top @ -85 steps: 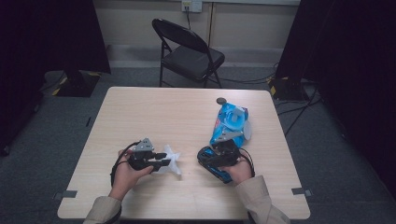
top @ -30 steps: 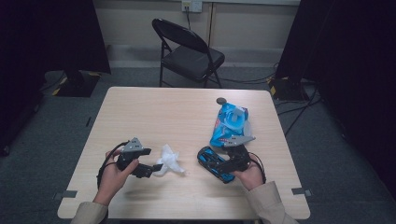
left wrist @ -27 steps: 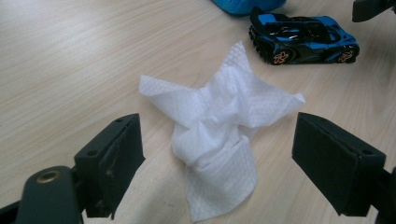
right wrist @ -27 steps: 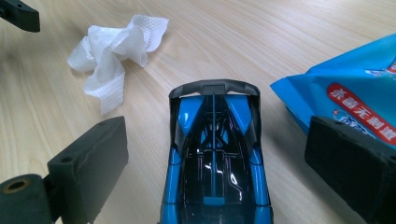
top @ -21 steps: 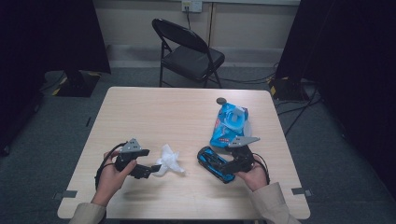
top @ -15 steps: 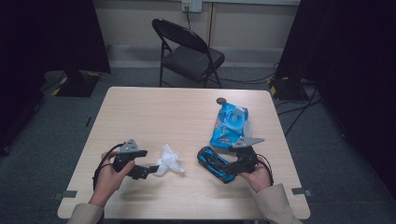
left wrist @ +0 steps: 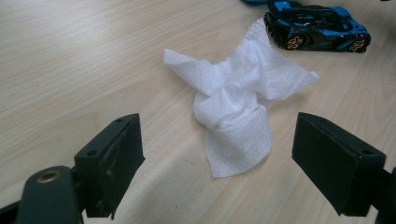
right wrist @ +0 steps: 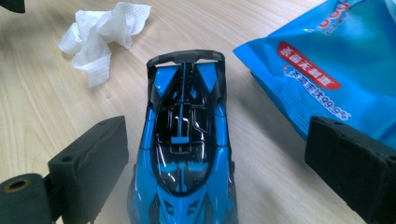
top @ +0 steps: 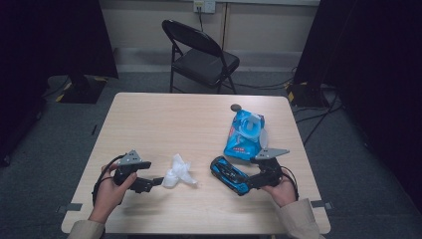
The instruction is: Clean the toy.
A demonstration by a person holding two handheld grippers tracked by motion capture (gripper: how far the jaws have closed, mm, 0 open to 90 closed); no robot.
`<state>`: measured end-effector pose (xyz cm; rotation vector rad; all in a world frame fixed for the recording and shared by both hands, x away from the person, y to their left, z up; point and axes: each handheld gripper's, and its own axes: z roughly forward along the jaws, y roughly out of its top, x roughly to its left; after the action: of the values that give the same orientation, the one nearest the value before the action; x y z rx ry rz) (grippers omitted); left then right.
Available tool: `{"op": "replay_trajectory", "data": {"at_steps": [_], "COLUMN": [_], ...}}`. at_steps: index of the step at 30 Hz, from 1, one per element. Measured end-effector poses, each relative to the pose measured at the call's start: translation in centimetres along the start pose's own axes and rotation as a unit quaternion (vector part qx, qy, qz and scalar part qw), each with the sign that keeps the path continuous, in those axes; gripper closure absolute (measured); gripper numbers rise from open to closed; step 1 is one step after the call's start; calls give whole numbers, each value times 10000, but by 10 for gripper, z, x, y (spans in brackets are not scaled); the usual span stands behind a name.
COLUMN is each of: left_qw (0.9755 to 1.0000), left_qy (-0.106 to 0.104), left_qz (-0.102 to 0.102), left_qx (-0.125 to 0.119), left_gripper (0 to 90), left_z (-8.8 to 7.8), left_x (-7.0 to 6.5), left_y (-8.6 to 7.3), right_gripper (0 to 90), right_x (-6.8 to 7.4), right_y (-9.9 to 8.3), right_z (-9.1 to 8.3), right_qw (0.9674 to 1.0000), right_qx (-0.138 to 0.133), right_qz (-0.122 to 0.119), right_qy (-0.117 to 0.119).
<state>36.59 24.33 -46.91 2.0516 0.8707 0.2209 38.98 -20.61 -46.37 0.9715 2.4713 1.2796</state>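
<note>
Straddling the blue toy car point(right wrist: 187, 154), the right gripper point(right wrist: 219, 163) has its jaws spread wide, one pad on each side of the car's body, neither pad pressing on it as far as the right gripper view shows. Car sits on the worktop point(top: 164, 119), just beside the blue wipes pack point(right wrist: 336, 60), rear wing pointing away from the jaws.

Left gripper point(left wrist: 233, 158): jaws likewise spread, empty. The crumpled white wipe point(left wrist: 238, 102) lies on the worktop just ahead of the pads, partly between them, free of both.

Change noted against the earlier high views: the wipe sat right at the left jaws then; now it rests loose on the wood and the left hand point(top: 112, 186) has drawn back toward the table edge. The right hand point(top: 283, 189) has shifted a little outward, the car staying between its jaws.

Reading: wipe is released, not lost; car is lined up for a grasp but not yet clamped. Likely next needs: close right jaws on the car body, then re-pinch the wipe to rub it.

In the high view, wipe and car lie near each other in the front half of the worktop, between the two grippers.
</note>
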Motion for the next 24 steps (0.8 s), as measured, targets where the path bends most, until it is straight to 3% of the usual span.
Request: {"op": "replay_trajectory", "data": {"at_steps": [9,24], "left_qw": [9999,9999], "left_qy": [62,90], "left_qz": [28,29], "left_qx": [106,58], "left_gripper": [161,161], "left_z": [-5,-17], "left_x": [3,6], "left_y": [-9,-16], "right_gripper": [42,39], "right_x": [-7,-20], "right_y": [-10,-29], "right_z": [-12,-28], "right_qw": [10000,9997], "right_qx": [18,24], "right_qz": [69,170], "right_qy": [-44,-175]}}
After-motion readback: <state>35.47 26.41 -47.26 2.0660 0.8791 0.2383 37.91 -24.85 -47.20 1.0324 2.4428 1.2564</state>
